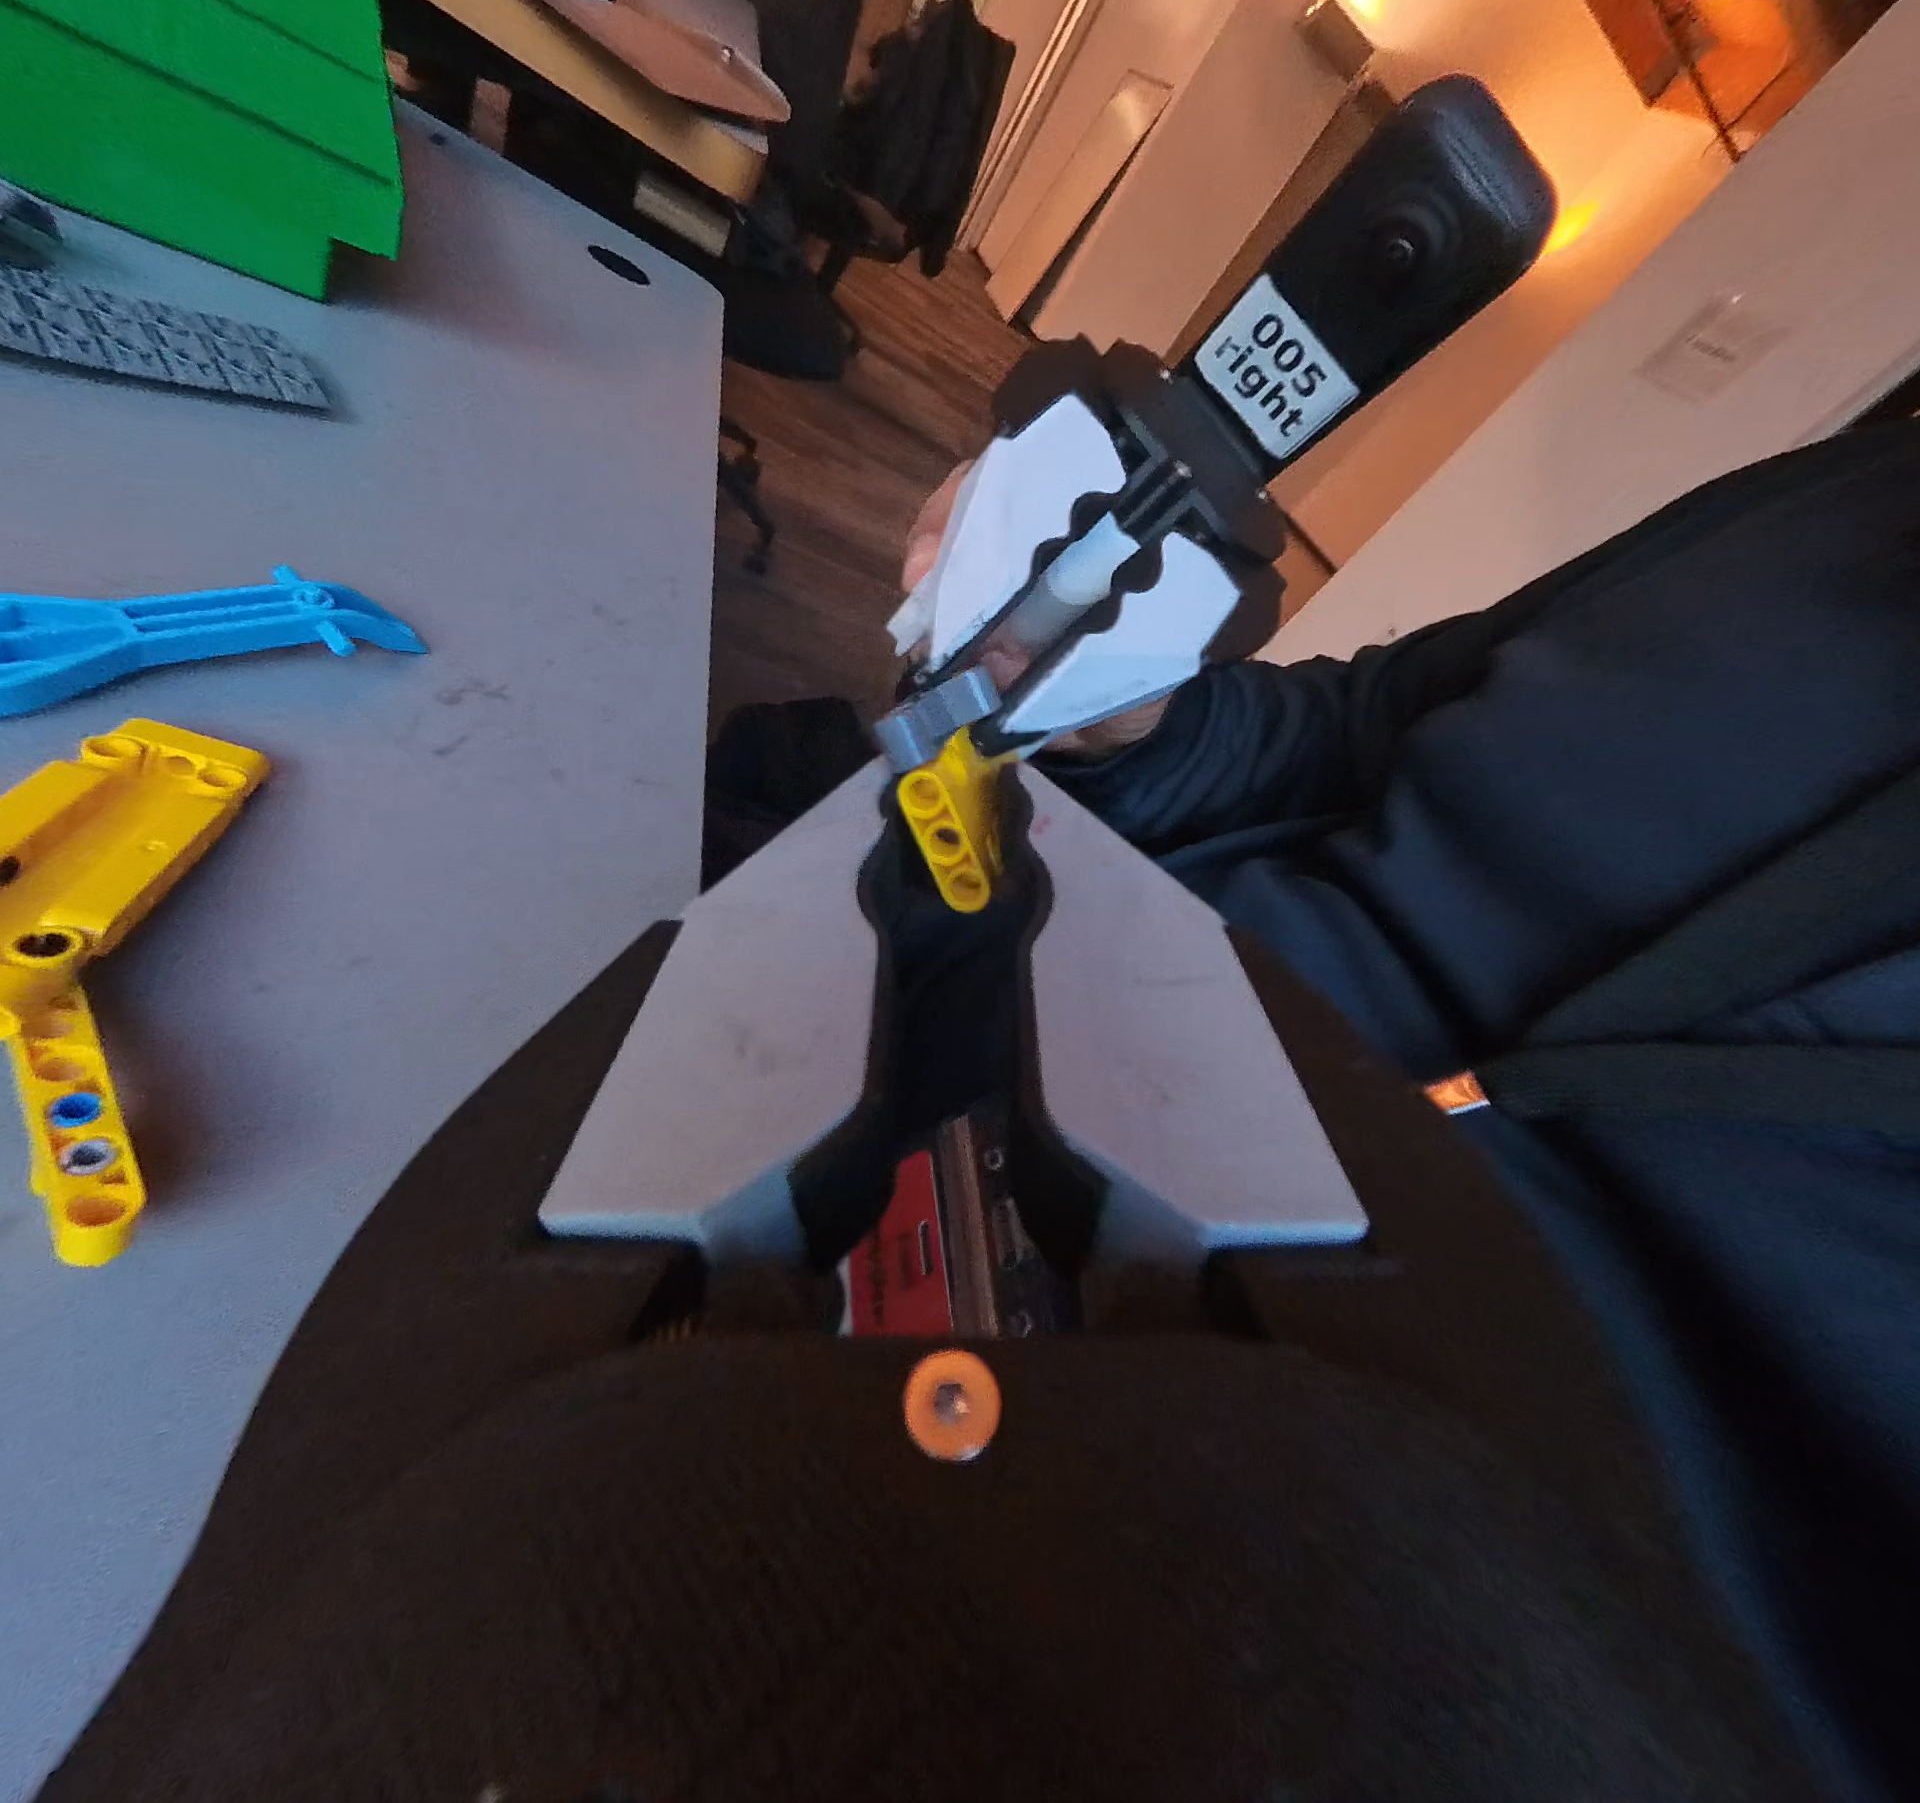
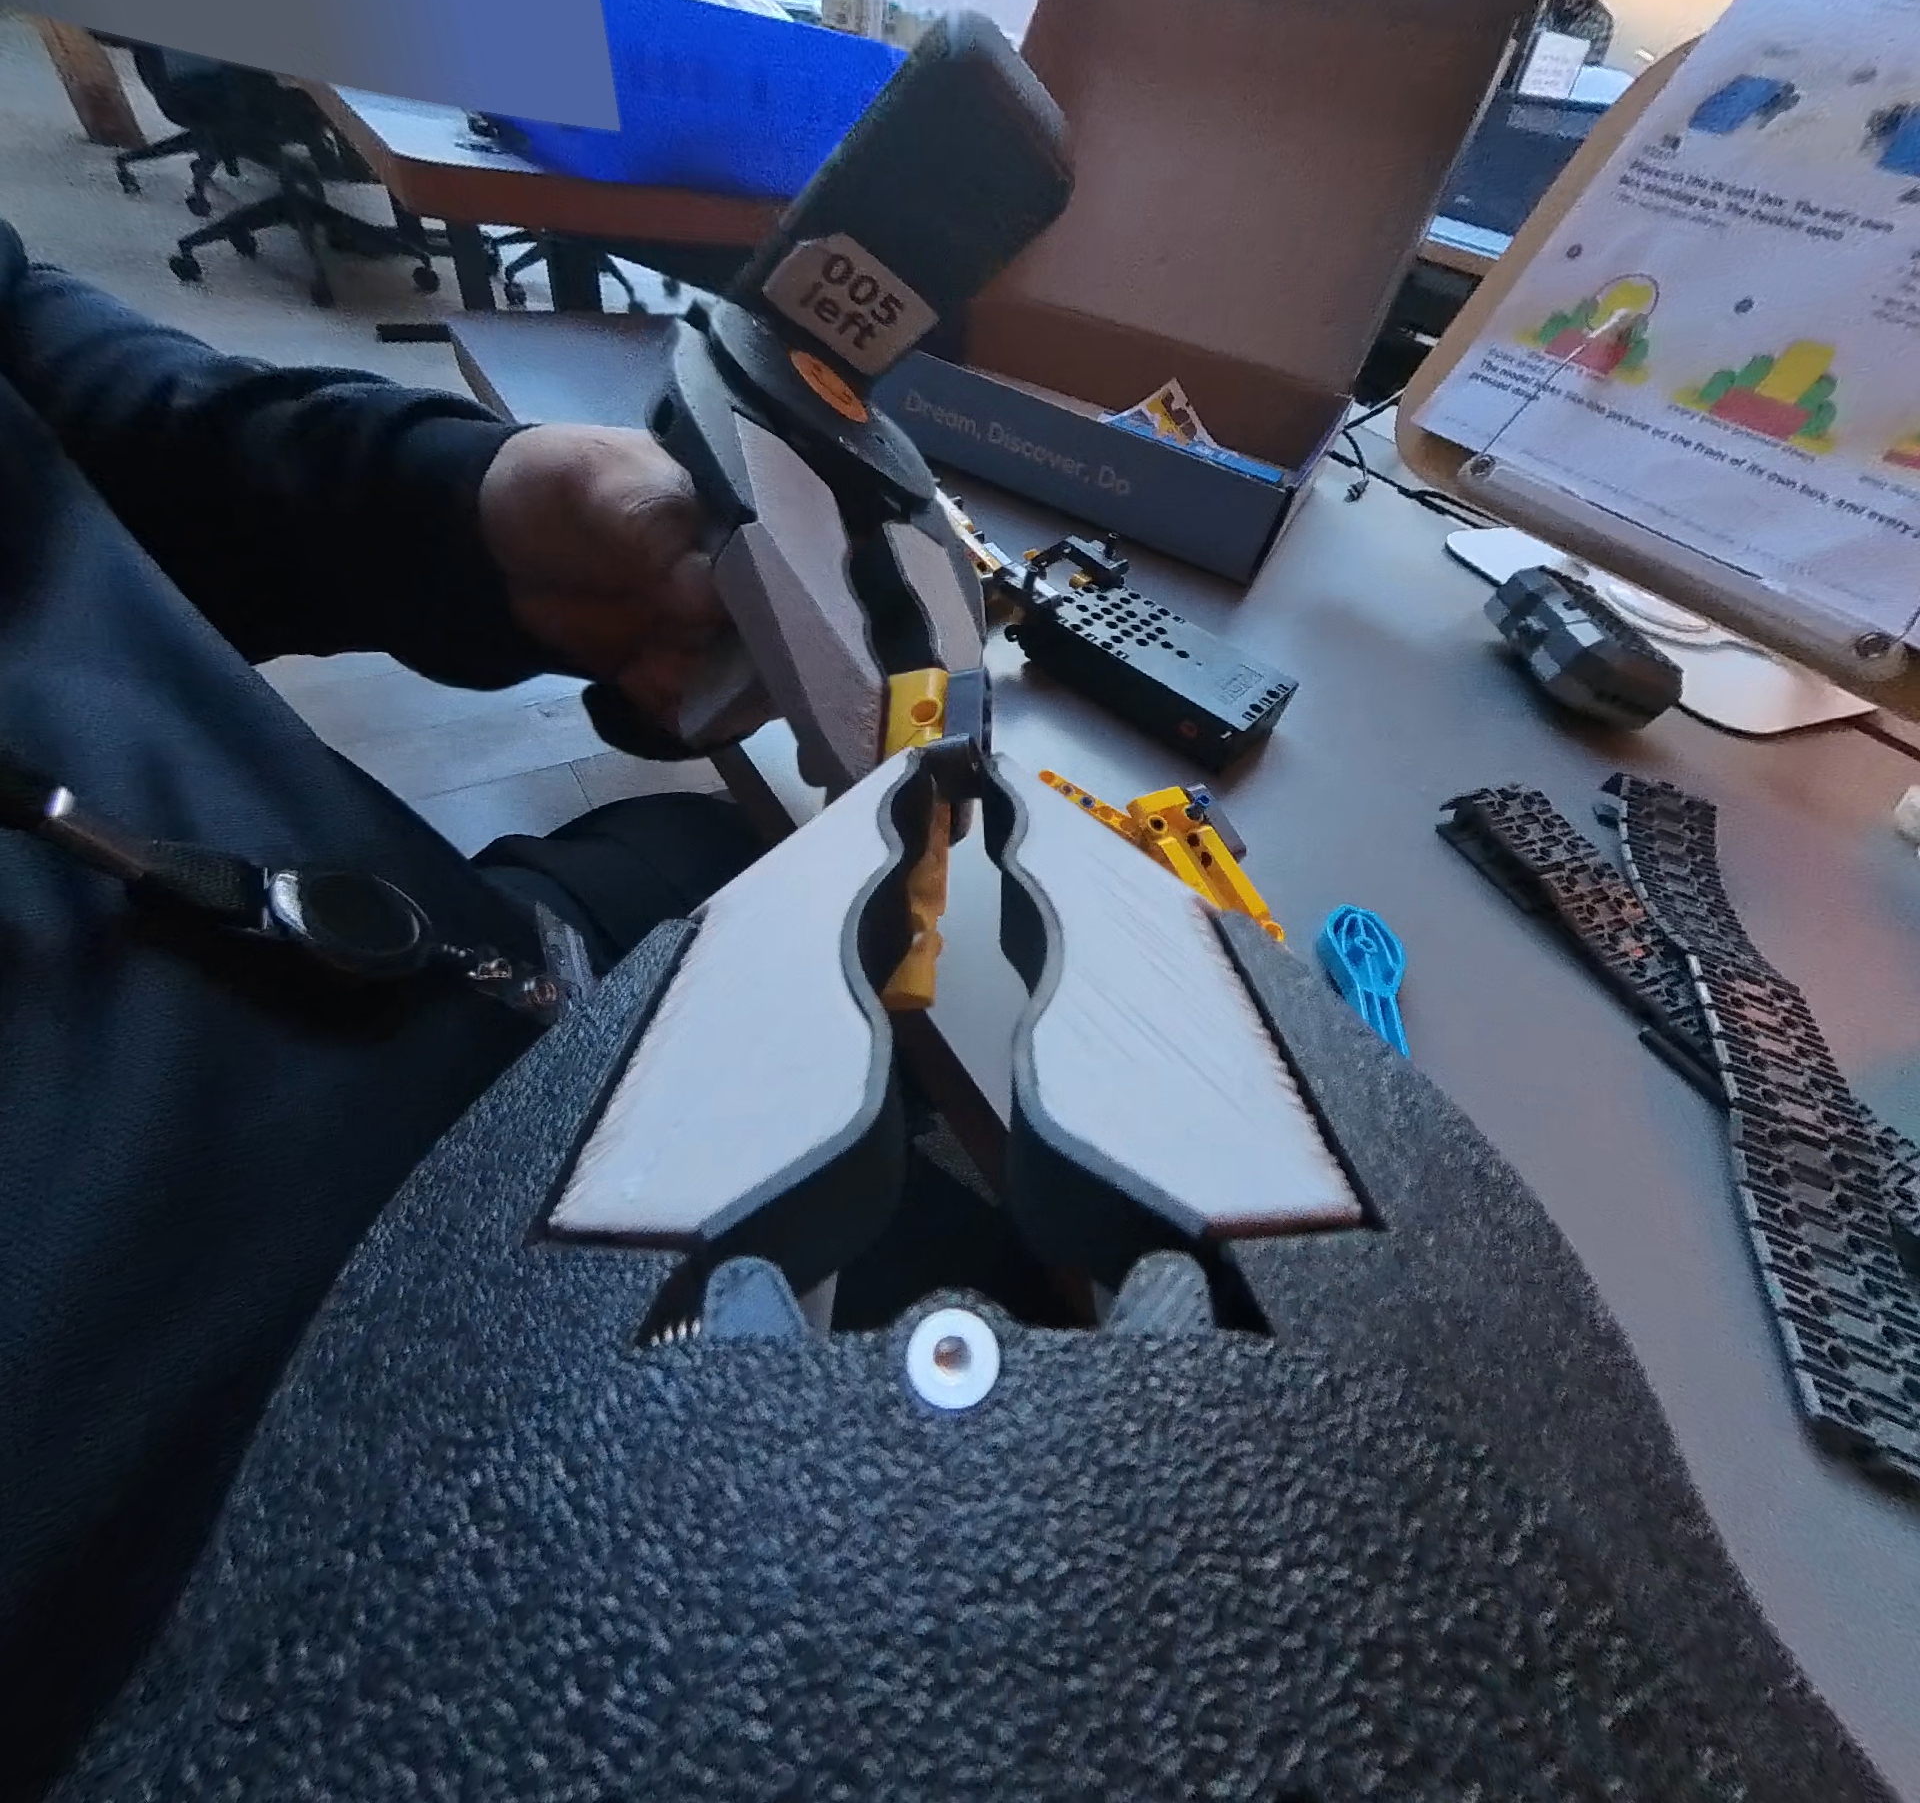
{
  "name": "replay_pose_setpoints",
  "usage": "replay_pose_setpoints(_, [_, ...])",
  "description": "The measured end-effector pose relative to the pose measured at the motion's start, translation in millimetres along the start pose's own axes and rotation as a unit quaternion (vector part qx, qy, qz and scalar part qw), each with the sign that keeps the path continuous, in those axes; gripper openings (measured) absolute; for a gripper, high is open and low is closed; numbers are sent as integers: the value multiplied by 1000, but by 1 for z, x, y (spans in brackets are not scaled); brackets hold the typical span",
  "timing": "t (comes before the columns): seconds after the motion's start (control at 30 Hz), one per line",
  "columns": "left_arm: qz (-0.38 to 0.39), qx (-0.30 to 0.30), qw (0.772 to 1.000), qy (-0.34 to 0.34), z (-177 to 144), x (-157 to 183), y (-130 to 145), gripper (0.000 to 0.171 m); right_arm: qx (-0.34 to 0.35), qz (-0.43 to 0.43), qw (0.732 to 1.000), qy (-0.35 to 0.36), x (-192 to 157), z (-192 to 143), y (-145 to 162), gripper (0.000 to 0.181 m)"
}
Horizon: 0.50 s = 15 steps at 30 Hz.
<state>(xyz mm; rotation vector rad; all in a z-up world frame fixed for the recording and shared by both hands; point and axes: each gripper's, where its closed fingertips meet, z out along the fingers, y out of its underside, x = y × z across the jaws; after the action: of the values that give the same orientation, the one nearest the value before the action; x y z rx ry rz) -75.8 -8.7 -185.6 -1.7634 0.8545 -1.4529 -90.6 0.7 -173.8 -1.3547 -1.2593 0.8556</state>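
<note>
Your left gripper [image 1: 951, 818] is clenched on a yellow plastic beam with round holes [image 1: 951, 834]. The beam's long side runs along the fingers and points away from that gripper, up off the grey counter [image 1: 468, 818]. Your right gripper [image 2: 961, 777] pinches a small grey plastic piece [image 2: 951, 751] at its tips, right at the far end of the beam. A yellow brick frame [image 1: 78, 922] and a blue plastic tool [image 1: 208, 615] lie on the counter.
</note>
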Motion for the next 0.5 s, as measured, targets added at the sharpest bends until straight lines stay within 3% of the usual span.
replay_pose_setpoints(0.17, [3,-53,998,-40,0,-12,19,6,-31,39,997,-56,-10,2,14,12])
replay_pose_setpoints(0.23, [43,-86,994,-60,1,-12,27,5,-38,81,991,-99,-18,0,14,30])
replay_pose_setpoints(0.37, [125,-154,977,-82,6,-4,41,6,-56,123,981,-142,-28,4,15,22])
replay_pose_setpoints(0.5, [161,-185,965,-93,5,0,50,5,-67,128,975,-169,-39,9,19,8])
